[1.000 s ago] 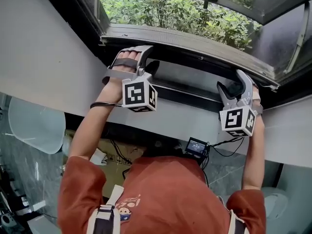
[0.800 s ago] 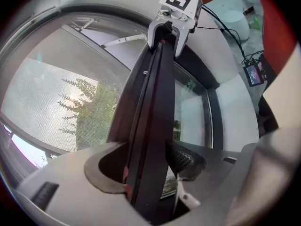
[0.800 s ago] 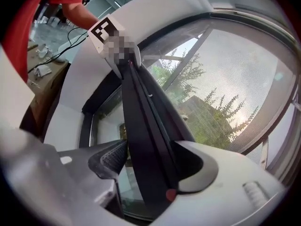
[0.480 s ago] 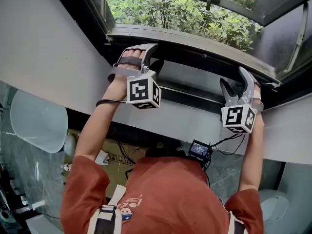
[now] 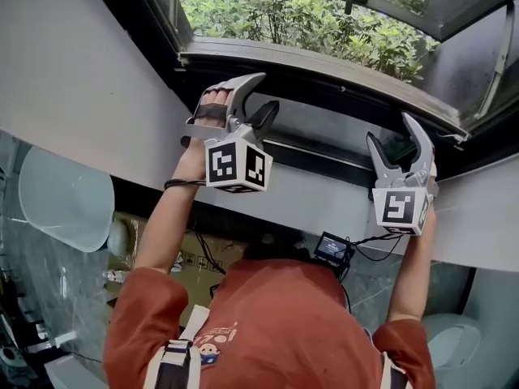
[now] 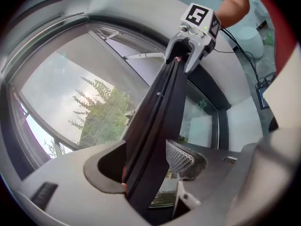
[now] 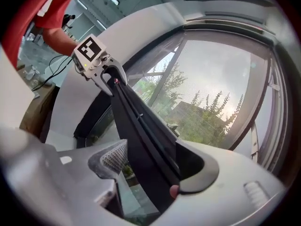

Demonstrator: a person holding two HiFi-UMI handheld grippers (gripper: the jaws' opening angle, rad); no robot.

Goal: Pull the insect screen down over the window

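Gripping was noted at both ends. My L gripper (image 5: 268, 90) was clamped on the black pull bar (image 5: 320, 154) of the insect screen (image 5: 324, 126). The bar ran lengthwise between the jaws, w/ the ribbed pad (image 6: 181, 157) against one face and the opposite jaw against the other. My R gripper (image 5: 388, 126) was clenched on the same bar, further along to my right, approx. the same grip. Both arms were raised, w/ the marker cubes facing the head cam. The bar lay just beside the white wall (image 5: 308, 201). A strip of grey mesh showed between the bar and the dark window frame (image 5: 324, 83). Green foliage (image 5: 308, 23) was visible outside, beyond the frame. In both gripper views the mesh spanned the opening behind the bar, w/ trees and sky seen through it.
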